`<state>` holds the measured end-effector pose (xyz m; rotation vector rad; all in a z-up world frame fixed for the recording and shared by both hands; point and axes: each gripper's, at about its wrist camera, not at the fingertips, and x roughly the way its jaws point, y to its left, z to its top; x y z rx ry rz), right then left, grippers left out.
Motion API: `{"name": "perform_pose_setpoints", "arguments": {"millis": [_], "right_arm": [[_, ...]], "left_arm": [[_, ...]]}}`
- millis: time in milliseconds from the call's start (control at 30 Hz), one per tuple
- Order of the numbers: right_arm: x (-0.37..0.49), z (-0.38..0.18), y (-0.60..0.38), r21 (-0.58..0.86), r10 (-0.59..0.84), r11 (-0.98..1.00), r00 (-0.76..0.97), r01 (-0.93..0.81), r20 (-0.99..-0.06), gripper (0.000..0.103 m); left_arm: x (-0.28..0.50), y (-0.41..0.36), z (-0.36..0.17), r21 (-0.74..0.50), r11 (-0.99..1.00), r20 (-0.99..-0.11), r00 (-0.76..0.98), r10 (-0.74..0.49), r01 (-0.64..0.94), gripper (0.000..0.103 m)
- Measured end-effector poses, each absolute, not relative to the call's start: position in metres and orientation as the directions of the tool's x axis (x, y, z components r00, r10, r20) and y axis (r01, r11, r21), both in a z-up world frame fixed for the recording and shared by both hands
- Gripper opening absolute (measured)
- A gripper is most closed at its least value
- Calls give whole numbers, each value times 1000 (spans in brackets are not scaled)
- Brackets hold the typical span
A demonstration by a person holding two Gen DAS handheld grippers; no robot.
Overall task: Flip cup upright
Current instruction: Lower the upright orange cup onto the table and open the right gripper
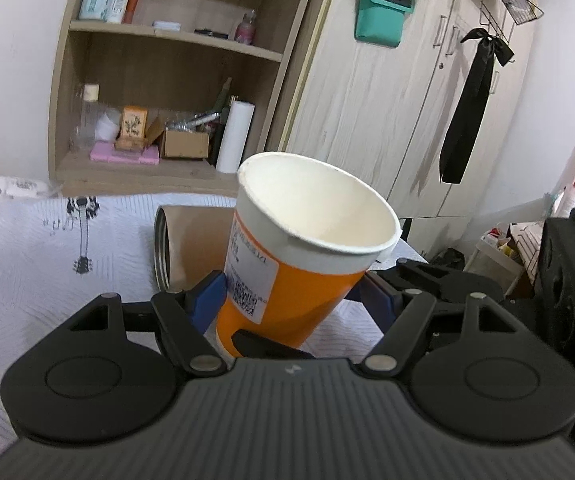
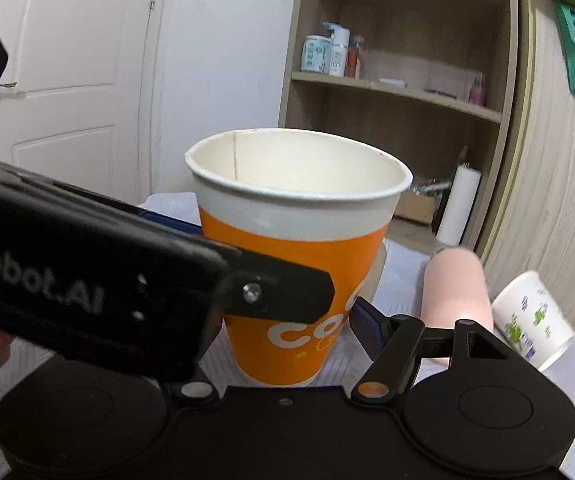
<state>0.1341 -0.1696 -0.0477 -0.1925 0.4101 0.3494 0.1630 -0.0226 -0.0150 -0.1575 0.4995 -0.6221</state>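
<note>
An orange and white paper cup [image 1: 287, 268] stands mouth up, tilted slightly, on the white tablecloth [image 1: 27, 280]. My left gripper [image 1: 291, 288] has its blue pads on both sides of the cup's lower body and grips it. In the right wrist view the same cup [image 2: 299, 264] sits between the right gripper's [image 2: 287, 320] fingers; the right blue pad [image 2: 367, 328] lies against its side. The left gripper's black body crosses in front and hides the right gripper's left finger.
A tan tumbler [image 1: 191, 248] lies on its side behind the cup, also shown as a pink cylinder [image 2: 455, 300]. A white printed paper cup [image 2: 535, 316] lies on its side at the right. A wooden shelf unit [image 1: 175, 80] and wardrobe [image 1: 407, 80] stand behind the table.
</note>
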Motion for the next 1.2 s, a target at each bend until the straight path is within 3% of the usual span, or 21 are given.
{"name": "perform_pose_setpoints", "arguments": {"millis": [200, 500, 767, 1200], "right_arm": [[144, -48, -170, -84, 302, 924, 847, -373, -439, 75], [135, -52, -162, -160, 287, 912, 866, -378, -410, 75], [146, -50, -176, -66, 330, 915, 832, -399, -446, 74], [140, -56, -173, -84, 280, 931, 843, -355, -459, 77]], "left_arm": [[165, -19, -25, -336, 793, -404, 683, -609, 508, 73], [164, -22, -28, -313, 816, -433, 691, -578, 486, 73], [176, -25, -26, -326, 802, -451, 664, -597, 500, 73], [167, -20, -29, -309, 824, -458, 685, -567, 475, 75]]}}
